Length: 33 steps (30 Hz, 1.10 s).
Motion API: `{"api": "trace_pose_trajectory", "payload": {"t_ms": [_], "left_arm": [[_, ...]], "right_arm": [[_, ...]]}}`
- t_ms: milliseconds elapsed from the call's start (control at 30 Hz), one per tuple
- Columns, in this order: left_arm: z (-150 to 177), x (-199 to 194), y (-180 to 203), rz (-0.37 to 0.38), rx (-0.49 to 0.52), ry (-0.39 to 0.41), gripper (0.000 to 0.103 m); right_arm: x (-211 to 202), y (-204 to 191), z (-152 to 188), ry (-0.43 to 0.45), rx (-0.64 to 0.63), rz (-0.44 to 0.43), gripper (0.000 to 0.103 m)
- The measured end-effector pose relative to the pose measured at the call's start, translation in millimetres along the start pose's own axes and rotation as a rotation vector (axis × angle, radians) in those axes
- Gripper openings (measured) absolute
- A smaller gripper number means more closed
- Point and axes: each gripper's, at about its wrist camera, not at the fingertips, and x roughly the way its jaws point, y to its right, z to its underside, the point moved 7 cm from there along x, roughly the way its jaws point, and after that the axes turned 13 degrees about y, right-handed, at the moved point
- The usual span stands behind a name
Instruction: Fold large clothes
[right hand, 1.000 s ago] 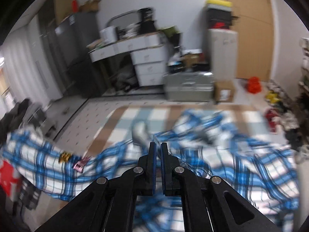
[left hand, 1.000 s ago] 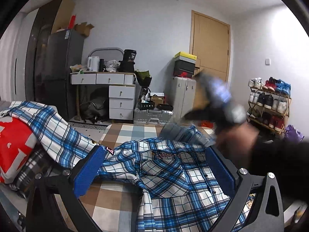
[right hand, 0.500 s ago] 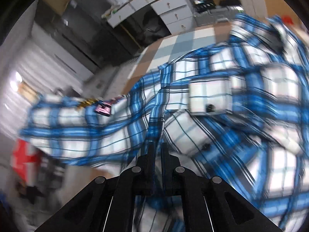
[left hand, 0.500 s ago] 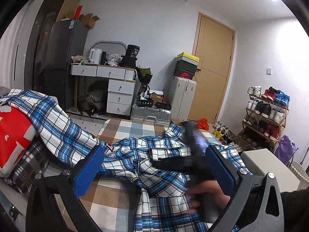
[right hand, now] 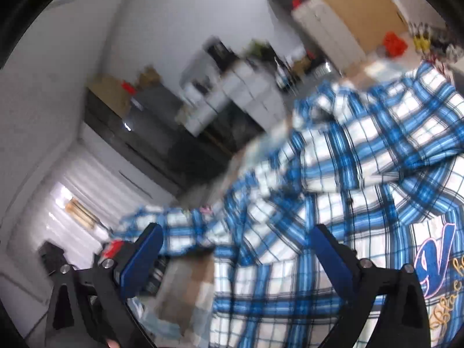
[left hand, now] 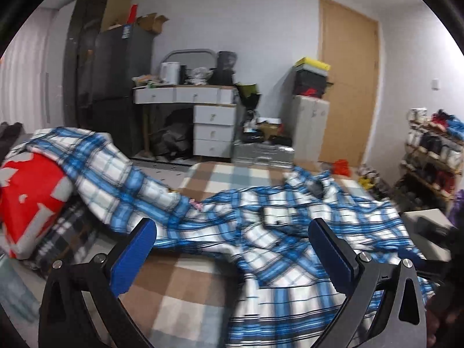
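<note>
A blue-and-white plaid shirt [left hand: 275, 240] lies spread, rumpled, on a brown-and-white checked cover [left hand: 185, 284]. One sleeve [left hand: 95, 156] drapes left over a red cushion [left hand: 29, 191]. A chest pocket [left hand: 275, 216] faces up. My left gripper [left hand: 232, 246] hangs open over the shirt's near edge, its blue pads [left hand: 139, 249] touching nothing. My right gripper [right hand: 237, 249] is opening, jaws spread wide above the shirt [right hand: 362, 174], with no cloth pinched between them. Embroidered lettering [right hand: 443, 255] shows at its right. A dark sleeve [left hand: 452, 275] sits at the left view's right edge.
Beyond the cover stand a white desk with drawers [left hand: 213, 121], a dark fridge [left hand: 116, 87], a silver case [left hand: 264, 156] and a wooden door [left hand: 348, 87]. A shoe rack [left hand: 435, 156] and a white box [left hand: 420, 217] are on the right. Dark plaid cloth [left hand: 61, 237] lies under the cushion.
The right gripper, shut before, now stands wide open. It swept across the shirt and rolled, leaving the middle of the left view. The left gripper only tilted a little.
</note>
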Motion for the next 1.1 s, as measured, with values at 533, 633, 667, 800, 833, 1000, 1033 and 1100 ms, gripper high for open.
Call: {"api": "trace_pose_trajectory", "payload": {"t_ms": [533,633,667,800,833,1000,1033,1100], "left_arm": [[-76.1,-38.7,-215.2,-0.134,-0.446,-0.207,0.102],[-83.3,-40.5,-257.7,-0.093,-0.619,-0.255,0.102],[-82.2,-37.8,-262.4,-0.064,-0.653,-0.277,0.102],[-68.5,-23.4,-279.1,-0.028,-0.786,-0.348,0.102],[-64.6,-20.4,-283.3,-0.037,-0.815,-0.352,0.102],[-72.8,-6.1,-288.9,0.038,-0.905,-0.319,0.102],[-74.4,-5.8,-289.2,0.051,-0.923,-0.309,0.102],[-74.0,-2.9,-296.3,0.040,-0.967,-0.305,0.102]], "right_arm": [[-24.4,-40.5,22.3,-0.050,-0.109,-0.095,0.103],[-23.4,-44.5,26.1,-0.067,-0.089,-0.122,0.103],[-23.0,-44.4,27.2,-0.072,-0.077,-0.123,0.103],[-22.2,-43.9,28.5,-0.079,-0.054,-0.135,0.103],[-22.6,-43.6,27.9,-0.075,-0.054,-0.133,0.103],[-25.6,-42.8,25.5,-0.060,-0.051,-0.133,0.103],[-25.8,-43.2,25.3,-0.059,-0.050,-0.136,0.103],[-25.6,-43.9,26.2,-0.062,-0.053,-0.138,0.103]]}}
